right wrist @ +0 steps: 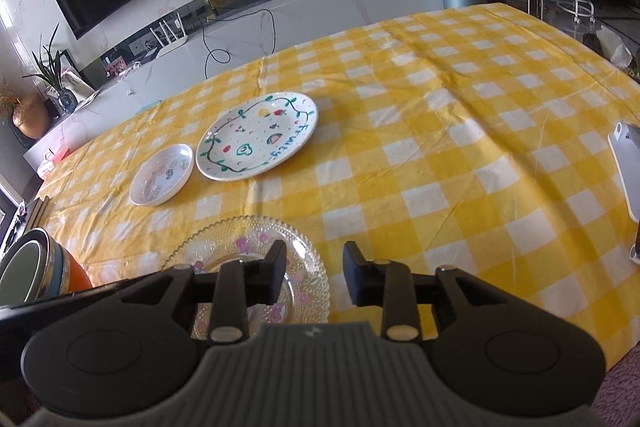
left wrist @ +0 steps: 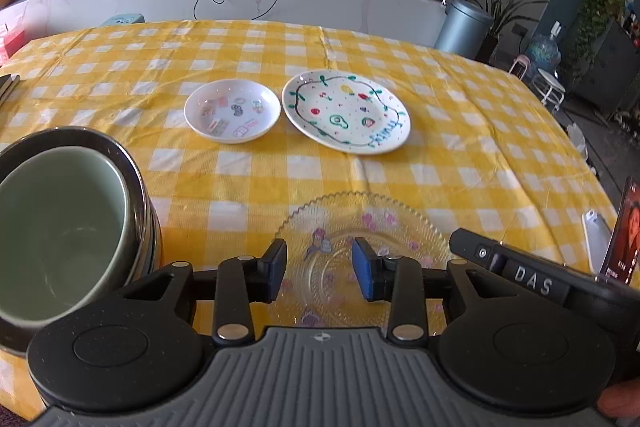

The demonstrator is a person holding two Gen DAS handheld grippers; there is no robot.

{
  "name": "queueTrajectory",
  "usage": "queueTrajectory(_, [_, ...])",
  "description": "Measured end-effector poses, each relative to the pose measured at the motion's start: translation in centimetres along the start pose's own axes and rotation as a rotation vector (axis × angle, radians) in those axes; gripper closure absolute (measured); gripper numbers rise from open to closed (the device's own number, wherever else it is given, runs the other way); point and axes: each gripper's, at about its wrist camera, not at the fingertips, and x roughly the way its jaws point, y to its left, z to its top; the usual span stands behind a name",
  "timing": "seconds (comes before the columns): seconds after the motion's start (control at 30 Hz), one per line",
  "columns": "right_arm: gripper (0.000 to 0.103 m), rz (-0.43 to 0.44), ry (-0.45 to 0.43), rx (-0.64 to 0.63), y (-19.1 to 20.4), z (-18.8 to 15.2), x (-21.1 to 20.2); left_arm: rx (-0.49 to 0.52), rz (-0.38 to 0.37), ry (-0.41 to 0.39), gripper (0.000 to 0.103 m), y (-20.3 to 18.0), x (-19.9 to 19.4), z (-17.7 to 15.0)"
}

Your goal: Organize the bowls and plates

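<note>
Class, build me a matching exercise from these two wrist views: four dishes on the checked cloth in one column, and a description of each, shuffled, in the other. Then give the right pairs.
Things
1. glass plate
2. fruit plate
3. sticker dish
4. green bowl

Descriptions
A. small, white, beside the fruit plate
B. nested in a stack of bowls
C. clear, with a beaded rim, nearest the grippers
D. white, with a green vine border

Pairs: 1-C, 2-D, 3-A, 4-B
</note>
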Motion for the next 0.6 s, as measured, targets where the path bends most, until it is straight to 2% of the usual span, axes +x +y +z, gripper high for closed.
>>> queueTrajectory(0.4, [0.067, 0.046, -0.004, 0.057, -0.6, 1.6, 1.2, -0.055, -0.021, -0.05, 0.059, 0.2, 1.3, 3.5])
queueTrajectory(0.6, [0.067, 0.04, 0.005, 0.061, -0.7, 2.8, 2.8, -0.099, -0.024, -0.039, 0.059, 0.5, 3.0, 4.6])
